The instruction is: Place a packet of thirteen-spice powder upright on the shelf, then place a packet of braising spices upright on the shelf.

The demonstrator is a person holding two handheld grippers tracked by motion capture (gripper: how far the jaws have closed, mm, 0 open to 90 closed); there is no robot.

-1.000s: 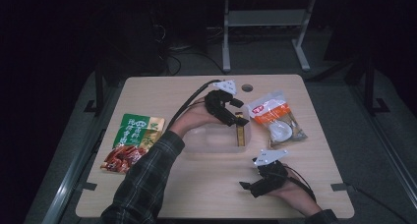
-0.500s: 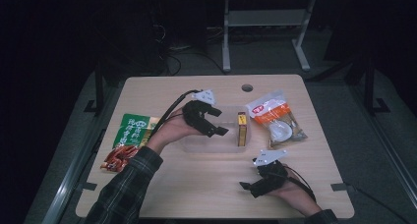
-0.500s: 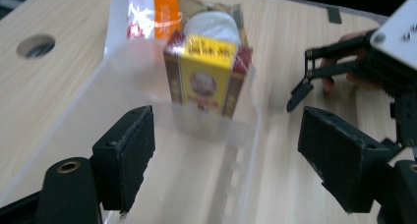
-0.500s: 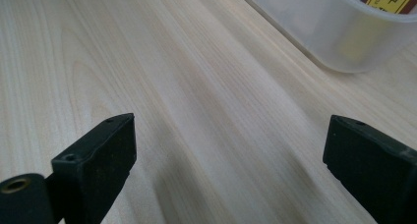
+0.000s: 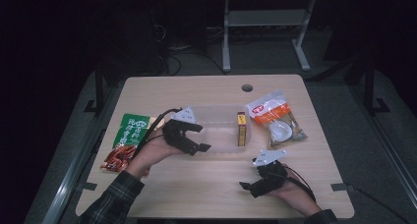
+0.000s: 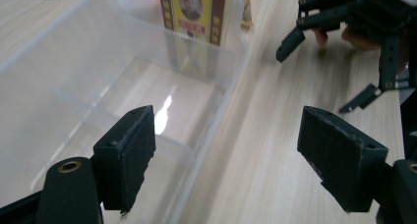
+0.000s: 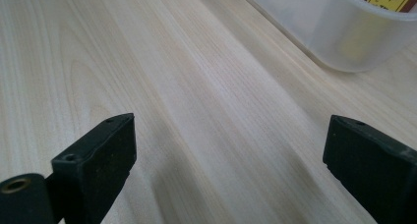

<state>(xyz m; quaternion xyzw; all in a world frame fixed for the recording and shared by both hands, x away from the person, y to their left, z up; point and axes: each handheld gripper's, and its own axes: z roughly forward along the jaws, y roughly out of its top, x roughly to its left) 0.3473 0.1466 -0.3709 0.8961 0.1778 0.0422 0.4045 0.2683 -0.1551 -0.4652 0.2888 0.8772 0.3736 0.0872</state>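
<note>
Wooden table (image 5: 216,184) carries a clear plastic bin (image 5: 216,130); inside, against its right wall, a yellow box (image 5: 241,129) lies with its long axis running front to back. Left gripper (image 5: 199,138) and right gripper (image 5: 246,187) both gape wide, empty.

Bare table (image 5: 206,184) between claws; clear bin (image 5: 219,135) (box (image 5: 241,129) inside) blocks ahead.

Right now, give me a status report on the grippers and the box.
Left gripper open at the bin's left end. Right gripper open, resting on the table. Yellow box in bin. Nothing in the way.
</note>
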